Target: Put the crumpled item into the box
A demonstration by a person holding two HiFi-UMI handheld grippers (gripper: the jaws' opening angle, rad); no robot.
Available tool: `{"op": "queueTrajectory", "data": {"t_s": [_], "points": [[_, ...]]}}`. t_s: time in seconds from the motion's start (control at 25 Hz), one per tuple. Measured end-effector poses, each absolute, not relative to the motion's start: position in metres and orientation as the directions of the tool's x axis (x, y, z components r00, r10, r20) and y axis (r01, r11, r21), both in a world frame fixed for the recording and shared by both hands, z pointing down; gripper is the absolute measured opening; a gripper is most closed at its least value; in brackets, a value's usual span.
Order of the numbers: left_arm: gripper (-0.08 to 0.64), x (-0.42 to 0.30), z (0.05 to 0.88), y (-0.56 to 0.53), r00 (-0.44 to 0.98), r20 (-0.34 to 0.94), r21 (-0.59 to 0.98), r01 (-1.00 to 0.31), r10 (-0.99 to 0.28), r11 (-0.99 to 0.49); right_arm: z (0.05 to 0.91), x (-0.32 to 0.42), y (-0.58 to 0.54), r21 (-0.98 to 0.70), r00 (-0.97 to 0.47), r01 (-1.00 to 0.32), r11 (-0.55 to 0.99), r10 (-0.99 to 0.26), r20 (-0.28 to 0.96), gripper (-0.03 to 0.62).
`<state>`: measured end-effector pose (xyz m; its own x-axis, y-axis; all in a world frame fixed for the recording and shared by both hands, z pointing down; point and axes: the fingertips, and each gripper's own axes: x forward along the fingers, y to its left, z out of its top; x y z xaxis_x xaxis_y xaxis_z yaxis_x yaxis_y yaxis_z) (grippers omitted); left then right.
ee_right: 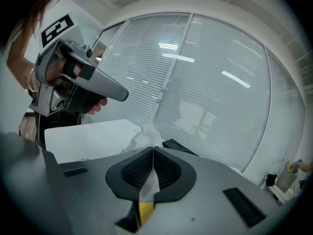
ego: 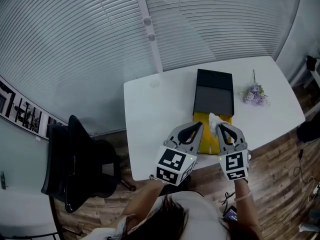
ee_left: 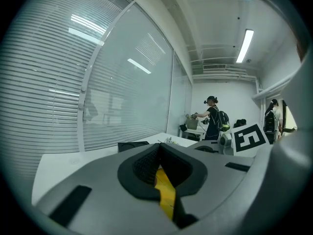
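The task was only begun. The crumpled item (ego: 215, 120), a white and thin wad like tissue or paper, was not yet in the box. It was held up by the right gripper (ego: 221, 127), a little above the near part of the table (ego: 150, 109). In the right gripper view the two jaws were pressed on the lower part of the wad, and the rest of it stood up beyond the tips. What was left, in my judgement, was to carry the wad forward over the box, to let it go there, and to draw the gripper away.

The left gripper (ego: 199, 127) was just beside the right one, with its jaws pressed together. In the left gripper view I could see nothing pinched between the pads; only a yellow strip showed through the lower gap, and it seemed to be the surface below.

The black box (ego: 214, 100) lay open near the middle of the table, just beyond the grippers. Its inside looked dark grey and I saw nothing in it. A yellow piece (ego: 206, 140) touched its near edge and lay under both grippers. I could not tell if this was a tray, a flap or a sheet, and nothing was resting on the part that showed
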<state>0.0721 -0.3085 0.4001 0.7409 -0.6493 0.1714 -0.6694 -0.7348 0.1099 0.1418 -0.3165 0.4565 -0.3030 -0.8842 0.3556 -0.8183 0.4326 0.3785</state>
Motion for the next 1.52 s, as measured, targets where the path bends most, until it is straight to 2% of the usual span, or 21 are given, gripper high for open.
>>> {"op": "queueTrajectory", "data": {"t_s": [1.52], "points": [[0.017,0.063,0.437,-0.333,0.697,0.247,0.159,-0.714,-0.673,-0.682,0.569,0.144,-0.357,0.422,-0.271,-0.679,0.601,-0.739,0.617,0.031]]}}
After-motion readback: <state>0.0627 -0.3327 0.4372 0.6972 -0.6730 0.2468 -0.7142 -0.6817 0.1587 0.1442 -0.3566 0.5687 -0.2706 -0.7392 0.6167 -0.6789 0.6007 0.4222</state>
